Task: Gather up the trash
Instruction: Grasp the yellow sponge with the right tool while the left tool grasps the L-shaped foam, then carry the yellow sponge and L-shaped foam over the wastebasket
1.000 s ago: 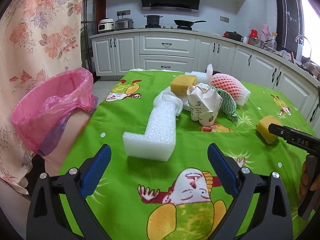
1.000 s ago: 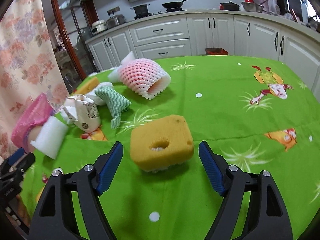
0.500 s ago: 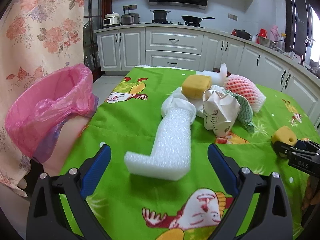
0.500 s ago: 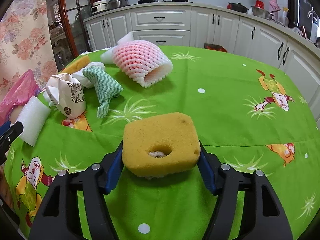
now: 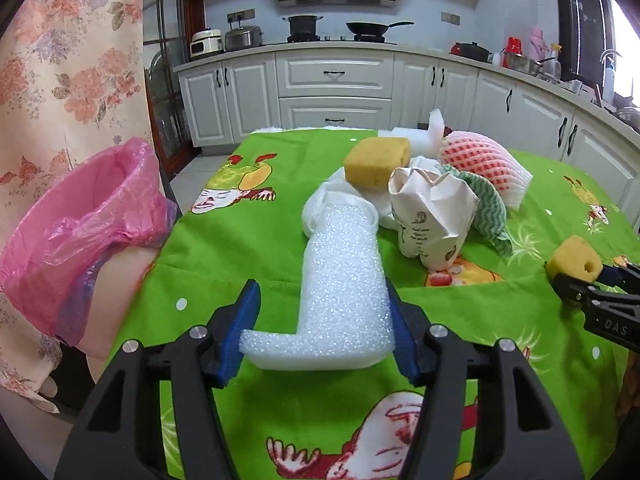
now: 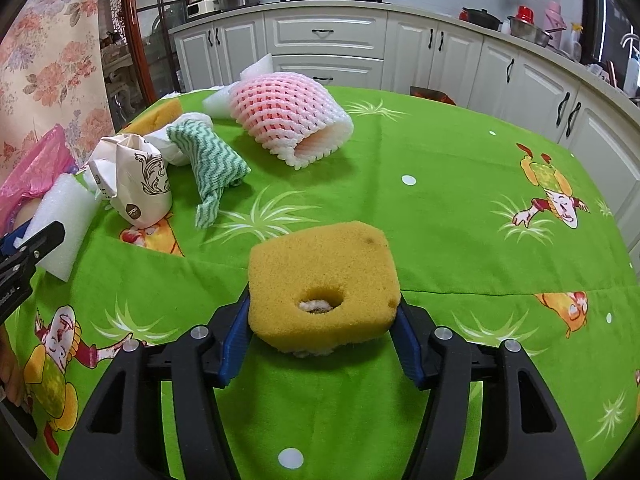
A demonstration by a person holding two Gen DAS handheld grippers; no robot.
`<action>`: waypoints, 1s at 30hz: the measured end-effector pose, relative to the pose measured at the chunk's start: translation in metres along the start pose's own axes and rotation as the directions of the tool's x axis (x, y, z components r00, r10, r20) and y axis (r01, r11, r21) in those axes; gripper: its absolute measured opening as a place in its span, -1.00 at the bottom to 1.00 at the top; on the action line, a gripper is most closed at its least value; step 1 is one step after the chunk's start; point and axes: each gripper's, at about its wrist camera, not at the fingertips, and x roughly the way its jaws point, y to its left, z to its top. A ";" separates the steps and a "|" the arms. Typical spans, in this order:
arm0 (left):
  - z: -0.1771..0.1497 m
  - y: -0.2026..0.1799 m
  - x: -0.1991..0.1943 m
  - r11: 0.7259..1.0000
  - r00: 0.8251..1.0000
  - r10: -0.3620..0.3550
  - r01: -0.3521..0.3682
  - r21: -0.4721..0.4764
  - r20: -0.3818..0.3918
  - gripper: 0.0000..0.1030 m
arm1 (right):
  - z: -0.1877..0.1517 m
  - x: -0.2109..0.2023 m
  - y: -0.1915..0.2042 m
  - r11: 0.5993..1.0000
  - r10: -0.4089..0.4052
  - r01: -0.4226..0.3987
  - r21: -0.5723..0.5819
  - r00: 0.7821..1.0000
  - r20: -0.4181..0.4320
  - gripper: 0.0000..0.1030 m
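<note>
An L-shaped white foam piece (image 5: 340, 280) lies on the green tablecloth (image 5: 248, 248). My left gripper (image 5: 320, 292) is closing around its short foot, and both blue pads touch the foam's sides. A yellow sponge with a hole (image 6: 320, 280) sits between the pads of my right gripper (image 6: 322, 300), whose jaws are closing and press on both its sides. In the left wrist view that sponge (image 5: 574, 260) and the right gripper (image 5: 592, 292) show at the right edge. A bin lined with a pink bag (image 5: 80, 216) stands off the table's left edge.
Behind the foam lies a heap: a second yellow sponge (image 5: 376, 164), a crumpled paper bag (image 5: 432, 216), a green-and-white cloth (image 5: 488, 208), a pink foam fruit net (image 5: 480, 160). White kitchen cabinets stand beyond the table. A floral curtain hangs at the left.
My left gripper moved forward to the foam and its jaws drew in from wide apart onto the foot. My right jaws came in against the sponge's sides.
</note>
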 end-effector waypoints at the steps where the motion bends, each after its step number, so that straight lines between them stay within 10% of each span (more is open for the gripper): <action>1: -0.002 0.001 -0.002 1.000 1.000 0.001 -0.001 0.000 0.001 0.12 | 0.000 0.000 0.000 1.000 0.000 0.000 0.000 1.000 0.000 0.13; 30: -0.047 0.027 -0.077 1.000 0.998 0.013 -0.011 -0.027 0.069 0.12 | -0.016 -0.054 0.068 0.975 0.176 -0.159 -0.154 0.978 0.108 0.08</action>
